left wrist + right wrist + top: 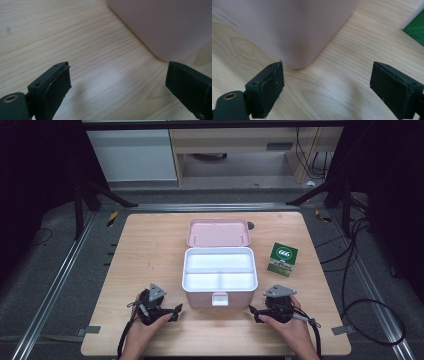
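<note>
A pink box [220, 276] stands open in the middle of the wooden table [150, 245], its lid [218, 232] laid back and a white divided tray inside. A green and white carton [283, 258] stands to its right. My left gripper [176, 311] rests near the box's front left corner, jaws open with nothing between them; the pink wall [162, 25] fills the upper right of the left gripper view. My right gripper [253, 312] sits by the front right corner, open and empty, with the box's corner [294, 32] just ahead of its jaws and the carton's edge [415, 28] at the far right.
A white latch [219, 298] hangs on the box's front wall between the two grippers. Black cables [360, 285] lie on the floor to the right of the table. Metal rails run along both sides.
</note>
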